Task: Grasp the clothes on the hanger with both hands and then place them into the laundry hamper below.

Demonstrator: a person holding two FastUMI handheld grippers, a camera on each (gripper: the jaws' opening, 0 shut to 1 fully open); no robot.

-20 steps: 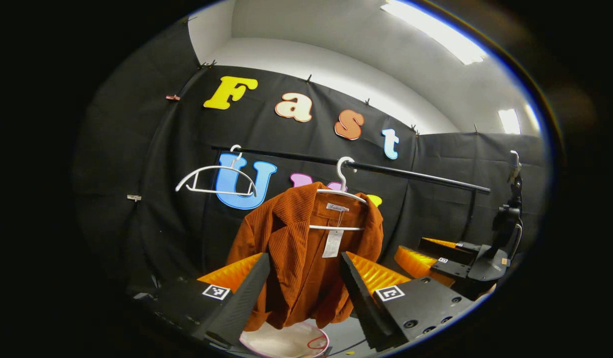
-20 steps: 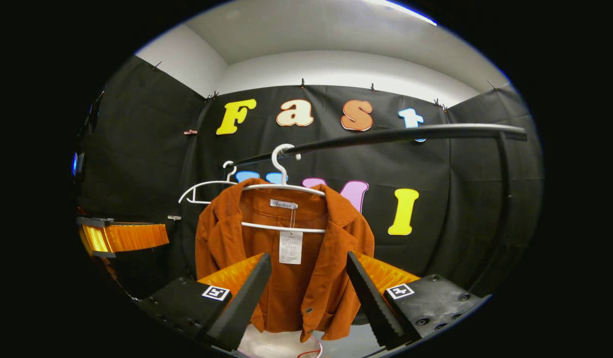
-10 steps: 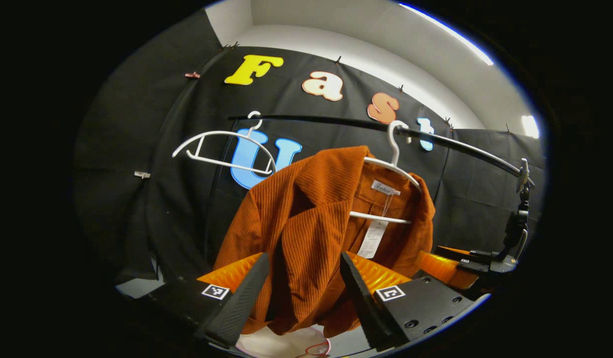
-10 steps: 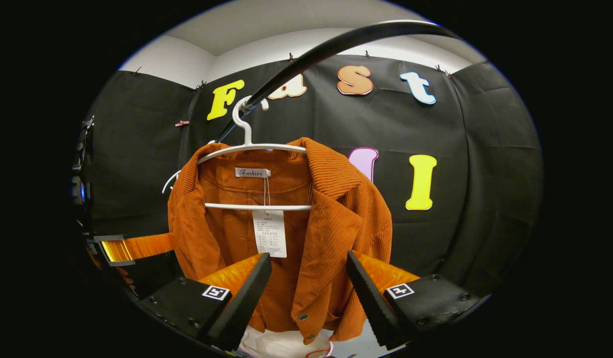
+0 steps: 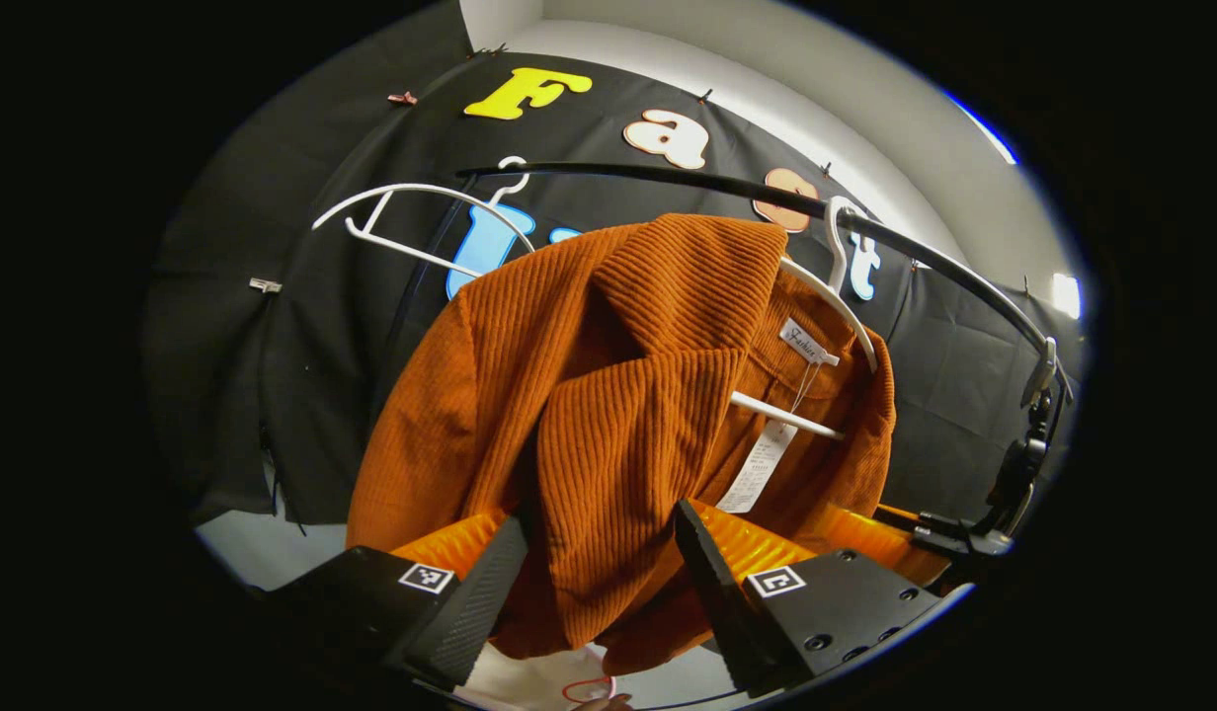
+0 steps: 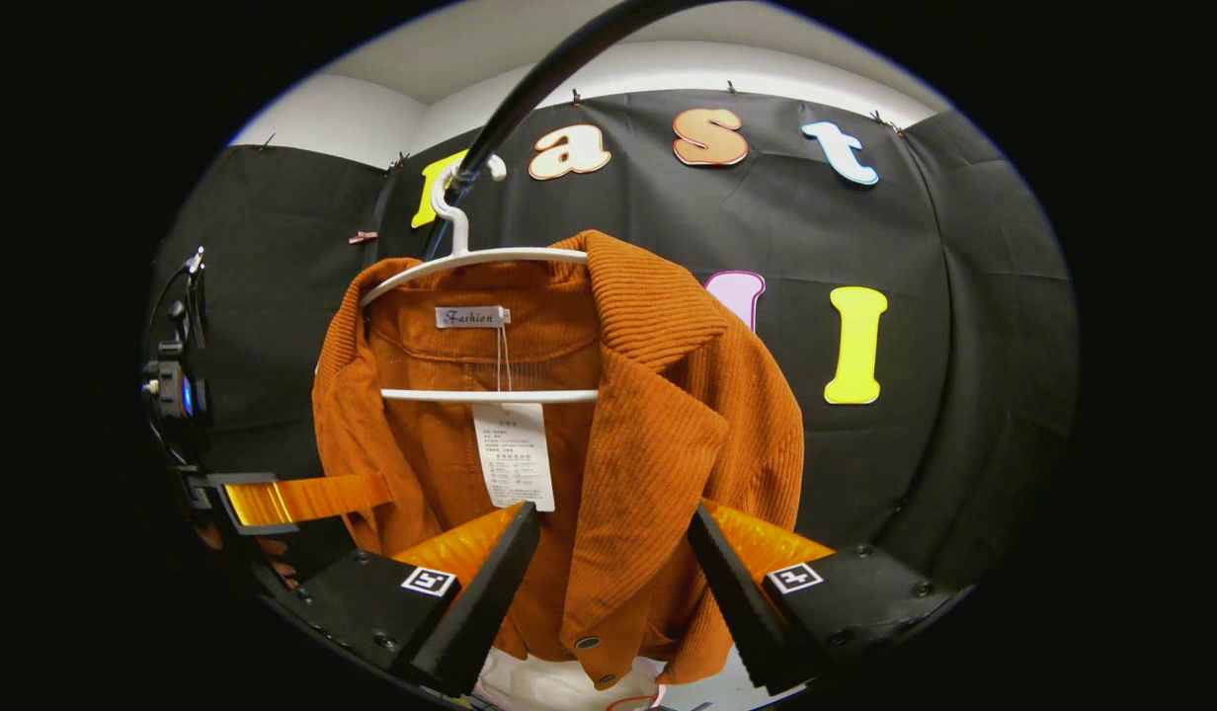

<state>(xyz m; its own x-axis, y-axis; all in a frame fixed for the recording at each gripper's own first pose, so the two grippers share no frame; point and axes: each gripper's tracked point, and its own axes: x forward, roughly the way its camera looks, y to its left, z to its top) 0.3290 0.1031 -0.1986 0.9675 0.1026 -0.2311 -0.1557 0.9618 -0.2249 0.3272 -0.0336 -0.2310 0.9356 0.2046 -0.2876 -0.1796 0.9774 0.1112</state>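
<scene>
Left gripper (image 5: 599, 573): jaws spread wide, nothing pinched, w/ the left front panel of the rust-orange ribbed corduroy jacket (image 5: 608, 395) hanging right in the gap between the fingers. Can't tell if the fabric actually touches either finger. Right gripper (image 6: 613, 583): same deal, jaws wide apart, the jacket's buttoned front edge hangs between them, no squeeze visible.

Jacket hangs on a white plastic hanger (image 6: 480, 259), long axis vertical, collar up, hem down. It's open at the front, so in the right gripper view the inside neck label and a white paper swing tag (image 6: 514, 456) face the camera. The hanger hooks on a black metal rail (image 5: 668, 183). A second white hanger, bare (image 5: 411, 212), sits further along the rail, well apart from the jacket.

Hidden stuff: the hem is cut off behind the fingers in both views. Below it there's a slice of a white round laundry hamper (image 6: 559, 686), mostly blocked, rim hard to make out. The far sleeve is tucked behind the body.
</scene>
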